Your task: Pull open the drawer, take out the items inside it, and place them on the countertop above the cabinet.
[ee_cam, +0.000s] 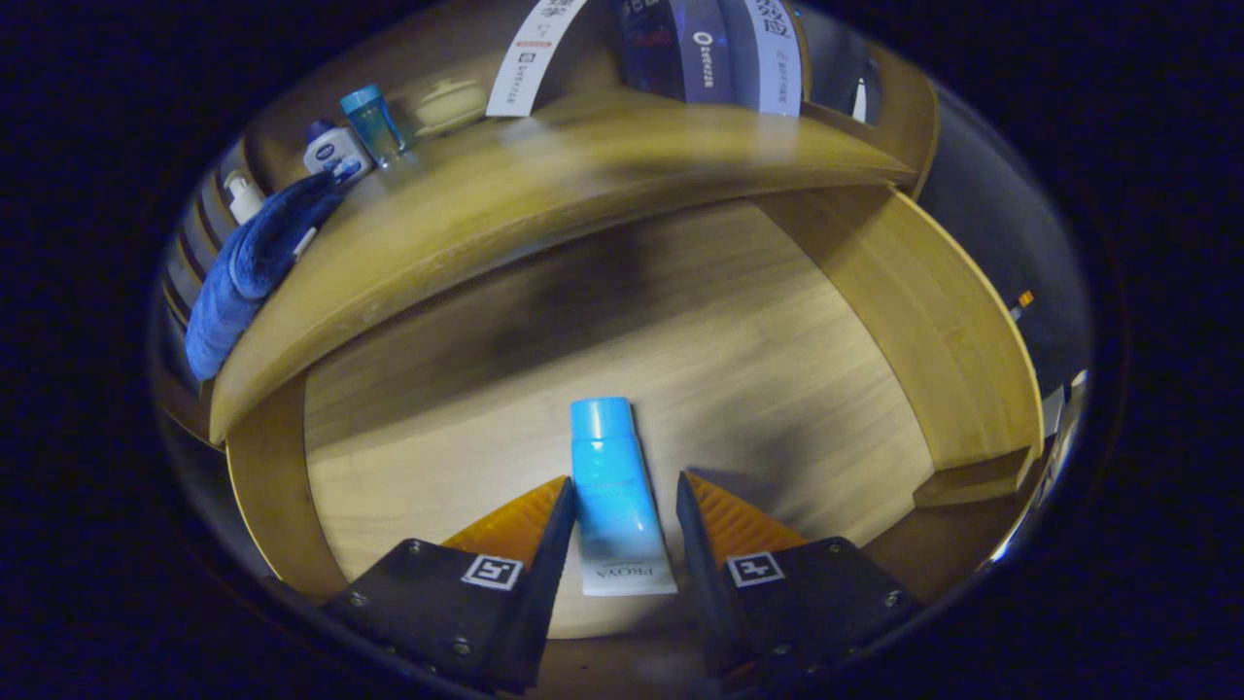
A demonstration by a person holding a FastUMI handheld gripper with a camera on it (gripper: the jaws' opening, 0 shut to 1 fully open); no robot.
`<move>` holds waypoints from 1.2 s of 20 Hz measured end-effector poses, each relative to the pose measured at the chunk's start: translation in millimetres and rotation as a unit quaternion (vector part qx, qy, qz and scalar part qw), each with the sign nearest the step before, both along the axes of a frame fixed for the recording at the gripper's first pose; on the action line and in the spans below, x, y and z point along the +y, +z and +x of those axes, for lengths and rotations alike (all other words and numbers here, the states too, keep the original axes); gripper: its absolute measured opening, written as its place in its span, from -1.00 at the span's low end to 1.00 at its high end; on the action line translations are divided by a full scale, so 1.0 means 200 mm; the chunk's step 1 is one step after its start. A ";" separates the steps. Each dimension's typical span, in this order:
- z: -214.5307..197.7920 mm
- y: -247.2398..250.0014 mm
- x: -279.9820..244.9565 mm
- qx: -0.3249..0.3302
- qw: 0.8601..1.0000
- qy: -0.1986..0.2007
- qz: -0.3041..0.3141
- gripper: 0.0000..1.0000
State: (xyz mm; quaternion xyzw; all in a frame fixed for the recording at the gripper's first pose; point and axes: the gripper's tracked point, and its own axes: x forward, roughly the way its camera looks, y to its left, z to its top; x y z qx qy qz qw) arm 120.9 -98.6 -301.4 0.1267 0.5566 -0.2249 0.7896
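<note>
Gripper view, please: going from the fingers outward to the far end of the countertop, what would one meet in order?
Gripper fingers either side of the blue tube → bare drawer floor → countertop front edge → blue cloth → white bottle → blue bottle.

The open drawer (797, 321) offers bare wooden floor across the centre of the frame, walled at right and left, with only the blue tube (615, 491) lying between the spread fingers of the gripper (622, 506). Above, the bench (544, 194) is crowded at upper left by a blue towel (255, 267), bottles (355, 136) and a dish (450, 105), leaving its middle and right free.
</note>
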 end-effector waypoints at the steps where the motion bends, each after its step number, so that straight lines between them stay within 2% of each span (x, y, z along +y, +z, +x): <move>1: 0.00 -0.02 0.00 0.001 1.000 -0.002 0.003 0.08; 2: 0.01 0.00 0.01 -0.007 1.000 -0.005 0.003 -0.08; 4: 0.01 0.01 0.00 -0.008 1.000 -0.007 -0.002 -0.15; 6: -0.03 0.03 -0.04 0.013 0.999 0.001 -0.042 -0.28; 8: -0.03 0.11 -0.04 0.018 0.997 0.012 -0.071 -0.28; 12: -0.10 0.36 -0.06 0.019 0.992 -0.001 -0.128 -0.28; 15: -0.08 0.57 -0.05 -0.002 0.985 0.000 -0.171 -0.28; 19: 0.11 0.79 0.00 -0.046 0.980 0.016 -0.193 -0.28; 24: 0.46 0.79 0.12 -0.091 0.979 0.075 -0.169 -0.28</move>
